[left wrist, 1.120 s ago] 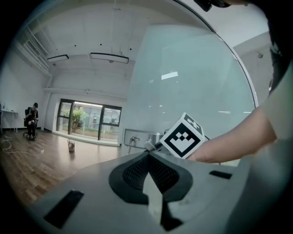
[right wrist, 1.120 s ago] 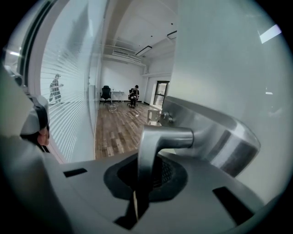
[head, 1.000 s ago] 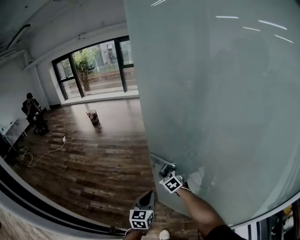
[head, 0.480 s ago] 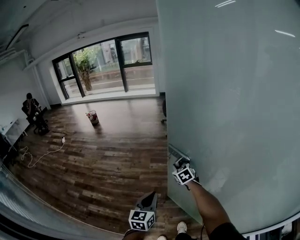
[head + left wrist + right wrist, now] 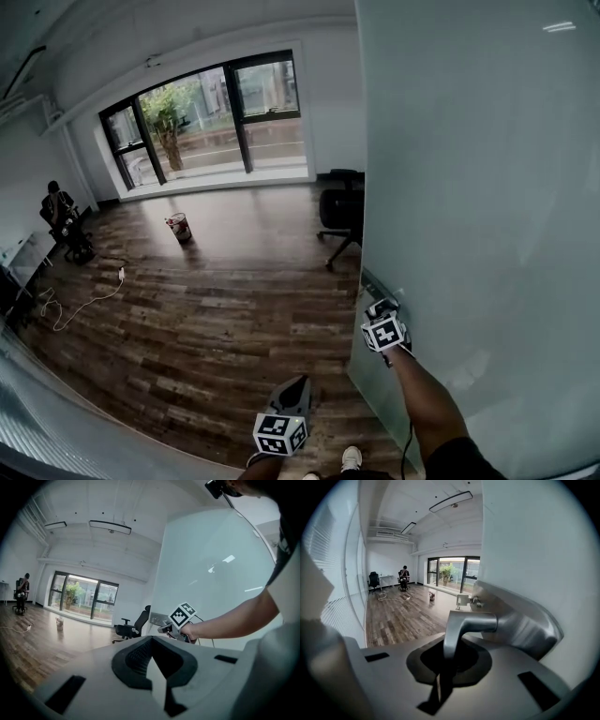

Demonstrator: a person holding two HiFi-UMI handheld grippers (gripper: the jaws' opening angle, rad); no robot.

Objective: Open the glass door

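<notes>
The frosted glass door (image 5: 487, 187) fills the right of the head view and stands swung open into the room. My right gripper (image 5: 380, 314) is at the door's edge, shut on the metal lever handle (image 5: 464, 623). In the right gripper view the lever runs down between the jaws of that gripper (image 5: 446, 667), and the lock plate (image 5: 520, 620) sits behind it. My left gripper (image 5: 292, 396) hangs low and left of the door, shut and empty. In the left gripper view, the left gripper (image 5: 157, 667) points toward the right gripper's marker cube (image 5: 182, 615) and the door (image 5: 211, 569).
A black office chair (image 5: 339, 211) stands just past the door's edge. A red bucket (image 5: 177, 226) sits on the wooden floor (image 5: 216, 309), and a white cable (image 5: 80, 305) lies at the left. A person (image 5: 58, 208) sits far left, near large windows (image 5: 216, 108).
The door has swung further to the right, with my right gripper on its handle going along. The office chair has come into sight behind the door's edge. My left gripper stays low.
</notes>
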